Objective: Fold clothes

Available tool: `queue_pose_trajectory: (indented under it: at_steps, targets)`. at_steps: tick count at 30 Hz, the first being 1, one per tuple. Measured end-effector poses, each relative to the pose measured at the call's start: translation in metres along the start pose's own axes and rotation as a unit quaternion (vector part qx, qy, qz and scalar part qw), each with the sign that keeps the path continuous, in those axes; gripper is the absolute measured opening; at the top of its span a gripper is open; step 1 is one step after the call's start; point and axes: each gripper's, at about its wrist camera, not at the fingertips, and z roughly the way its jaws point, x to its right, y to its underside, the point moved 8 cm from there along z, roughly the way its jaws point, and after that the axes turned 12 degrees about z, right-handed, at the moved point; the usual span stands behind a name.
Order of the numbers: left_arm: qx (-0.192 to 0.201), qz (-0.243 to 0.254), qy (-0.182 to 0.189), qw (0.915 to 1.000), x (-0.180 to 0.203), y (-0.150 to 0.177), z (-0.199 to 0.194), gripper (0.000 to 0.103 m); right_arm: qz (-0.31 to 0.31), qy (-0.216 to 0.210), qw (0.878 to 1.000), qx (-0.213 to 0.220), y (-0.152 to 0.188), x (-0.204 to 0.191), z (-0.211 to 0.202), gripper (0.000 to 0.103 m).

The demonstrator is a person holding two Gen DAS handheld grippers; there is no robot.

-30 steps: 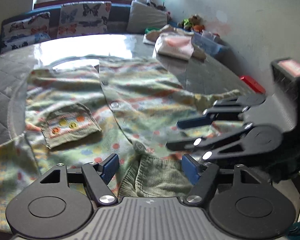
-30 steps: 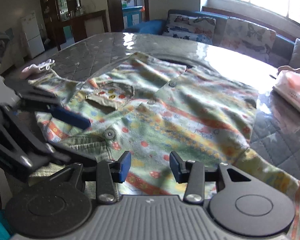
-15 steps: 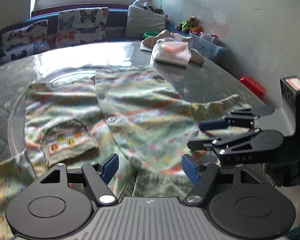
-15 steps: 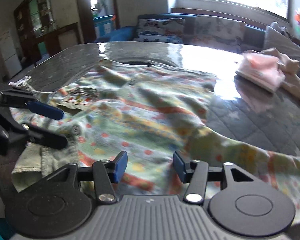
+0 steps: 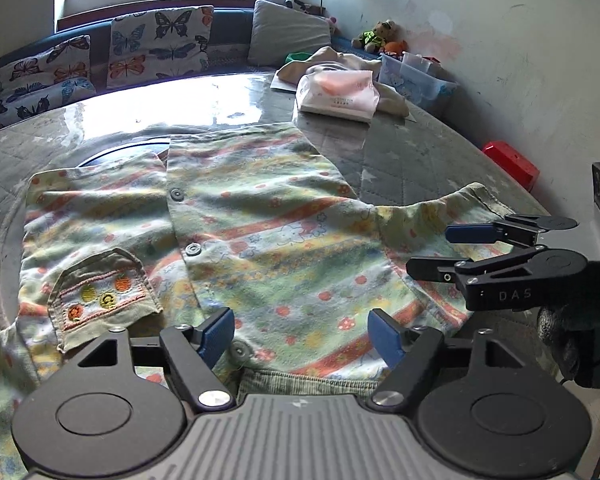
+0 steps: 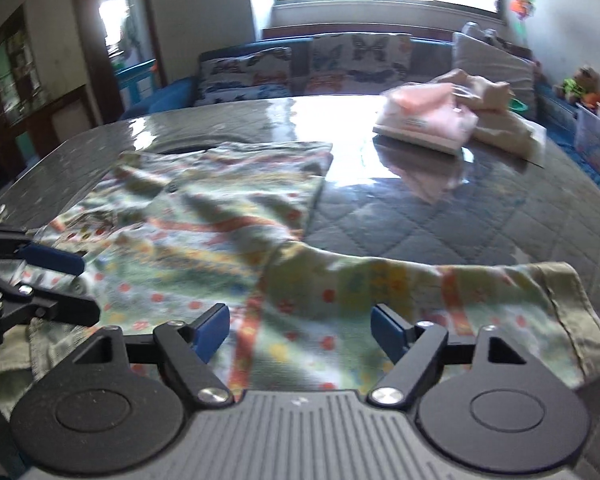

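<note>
Since a second ago: right gripper swung right, off shirt body over right sleeve; jaws opening, spread wide, nothing pinched. Left gripper jaws opening too, spread over near hem, gripping nothing. Quilted table carries one printed button shirt, spread flat, front up, near edge. Far right: one pink tissue pack against beige cloth heap. Two butterfly cushions beyond. Three buttons, one pocket near left.

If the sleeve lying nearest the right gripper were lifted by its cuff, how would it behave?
The sleeve would likely droop limply: it already lies in soft wrinkles. It looks thin, so probably light. The shirt body may drag along on the glossy table.
</note>
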Motion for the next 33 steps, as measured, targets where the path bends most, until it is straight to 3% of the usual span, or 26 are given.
queue_pose_trajectory:
  at_steps: [10, 17, 23, 33]
  targets:
    - [-0.017, 0.0, -0.018, 0.9997, 0.008, -0.002, 0.015, 0.094, 0.002, 0.01, 1.0, -0.007, 0.008, 0.0, 0.007, 0.103]
    - [-0.024, -0.006, -0.022, 0.9995, 0.008, 0.001, 0.021, 0.103, -0.014, 0.027, 1.0, -0.009, 0.011, -0.004, 0.012, 0.103]
    - [-0.026, -0.011, -0.021, 0.9994, 0.008, 0.003, 0.024, 0.103, -0.029, 0.045, 0.998, -0.018, 0.013, -0.006, 0.015, 0.103]
    - [-0.03, -0.017, -0.033, 0.9988, 0.006, 0.002, 0.023, 0.103, -0.02, 0.04, 0.999, -0.007, 0.011, -0.004, 0.013, 0.103]
